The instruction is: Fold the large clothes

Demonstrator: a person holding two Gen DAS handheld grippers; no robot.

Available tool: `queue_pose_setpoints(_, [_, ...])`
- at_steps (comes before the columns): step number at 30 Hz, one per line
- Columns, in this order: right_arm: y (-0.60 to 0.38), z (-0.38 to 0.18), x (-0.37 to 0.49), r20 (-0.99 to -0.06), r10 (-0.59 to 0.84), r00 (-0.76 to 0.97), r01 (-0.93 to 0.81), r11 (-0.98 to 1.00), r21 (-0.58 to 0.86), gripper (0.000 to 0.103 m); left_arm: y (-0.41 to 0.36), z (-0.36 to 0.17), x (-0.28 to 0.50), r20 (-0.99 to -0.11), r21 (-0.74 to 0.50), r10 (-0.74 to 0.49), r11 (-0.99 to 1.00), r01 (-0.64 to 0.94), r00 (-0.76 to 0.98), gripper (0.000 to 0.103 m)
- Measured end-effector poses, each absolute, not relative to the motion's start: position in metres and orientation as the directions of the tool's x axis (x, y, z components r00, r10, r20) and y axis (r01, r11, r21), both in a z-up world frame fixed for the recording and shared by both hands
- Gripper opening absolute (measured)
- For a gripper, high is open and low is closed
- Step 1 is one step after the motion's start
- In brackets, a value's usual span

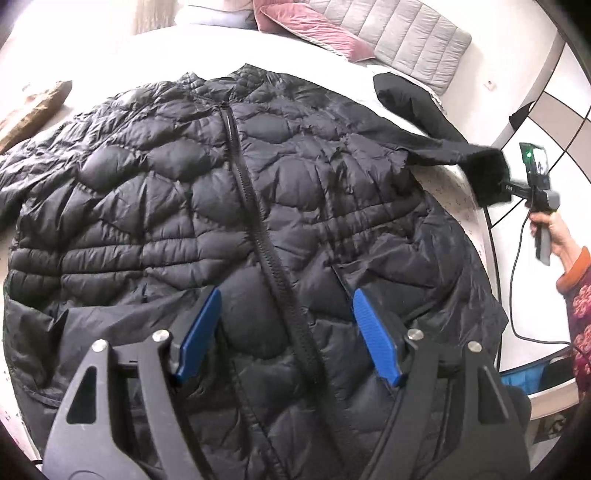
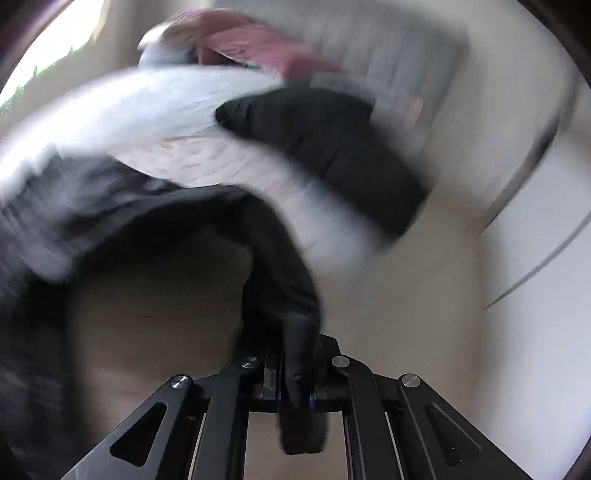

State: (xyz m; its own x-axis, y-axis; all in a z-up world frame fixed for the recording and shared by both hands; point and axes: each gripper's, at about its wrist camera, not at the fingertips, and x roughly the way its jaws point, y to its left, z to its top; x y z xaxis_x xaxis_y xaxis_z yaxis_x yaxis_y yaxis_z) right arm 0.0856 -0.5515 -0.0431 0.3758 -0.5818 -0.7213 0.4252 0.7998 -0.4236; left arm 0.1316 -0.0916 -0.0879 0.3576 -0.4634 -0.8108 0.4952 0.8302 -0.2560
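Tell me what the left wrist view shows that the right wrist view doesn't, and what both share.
Only the left wrist view shows the whole black quilted jacket spread flat on the bed, its zipper closed, the open left hand-held gripper above the hem, and the person's hand at the bed's edge.

Only the right wrist view, heavily blurred, shows the right hand-held gripper shut on the sleeve cuff.

Both share the jacket's sleeve, the pink pillow and the grey quilted cushion.

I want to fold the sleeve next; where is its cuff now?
In the left wrist view the cuff is at the far right, off the bed's edge, clamped in the right gripper.
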Motion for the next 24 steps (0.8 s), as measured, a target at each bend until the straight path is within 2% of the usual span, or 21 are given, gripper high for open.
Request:
queue_pose_setpoints(1, [-0.537, -0.038, 0.086, -0.556, -0.754, 0.350, 0.373, 0.656, -0.656, 0.007, -0.090, -0.088, 0.133, -0.810, -0.263, -0.466, 0.832, 0.489, 0.356, 0.075])
queue_pose_setpoints(3, [-0.523, -0.046, 0.082, -0.272, -0.901, 0.340, 0.288, 0.374, -0.881, 0.008, -0.087, -0.088, 0.134, -0.806, -0.282, -0.475, 0.833, 0.475, 0.354, 0.075])
queue_pose_setpoints(4, [-0.521, -0.055, 0.079, -0.176, -0.924, 0.340, 0.243, 0.267, -0.932, 0.008, -0.085, -0.088, 0.134, -0.804, -0.291, -0.478, 0.835, 0.468, 0.354, 0.075])
queue_pose_setpoints(6, [-0.526, -0.082, 0.072, -0.099, -0.943, 0.319, 0.139, 0.150, -0.979, 0.013, -0.081, -0.088, 0.134, -0.801, -0.304, -0.484, 0.835, 0.458, 0.352, 0.075])
queue_pose_setpoints(8, [-0.542, -0.119, 0.062, -0.137, -0.963, 0.233, 0.001, 0.141, -0.990, 0.034, -0.077, -0.087, 0.132, -0.803, -0.298, -0.478, 0.839, 0.456, 0.356, 0.075])
queue_pose_setpoints(9, [-0.549, -0.131, 0.057, -0.177, -0.966, 0.188, -0.033, 0.174, -0.984, 0.035, -0.074, -0.087, 0.132, -0.803, -0.293, -0.475, 0.841, 0.456, 0.360, 0.075])
queue_pose_setpoints(10, [-0.560, -0.146, 0.045, -0.263, -0.958, 0.113, -0.047, 0.259, -0.965, 0.035, -0.069, -0.085, 0.131, -0.804, -0.282, -0.468, 0.844, 0.457, 0.368, 0.075])
queue_pose_setpoints(13, [-0.568, -0.151, 0.020, -0.411, -0.911, 0.025, 0.051, 0.412, -0.910, 0.035, -0.048, -0.077, 0.134, -0.803, -0.241, -0.438, 0.859, 0.451, 0.405, 0.075])
queue_pose_setpoints(19, [-0.531, -0.099, 0.017, -0.543, -0.831, 0.121, 0.215, 0.556, -0.803, 0.051, 0.028, -0.067, 0.162, -0.814, -0.178, -0.322, 0.930, 0.321, 0.484, 0.077])
queue_pose_setpoints(21, [-0.512, -0.076, 0.018, -0.587, -0.787, 0.189, 0.256, 0.617, -0.744, 0.056, 0.065, -0.064, 0.173, -0.806, -0.196, -0.298, 0.950, 0.244, 0.512, 0.082])
queue_pose_setpoints(24, [-0.475, -0.039, 0.037, -0.622, -0.725, 0.297, 0.295, 0.689, -0.663, 0.061, 0.124, -0.063, 0.188, -0.797, -0.252, -0.271, 0.961, 0.110, 0.540, 0.083])
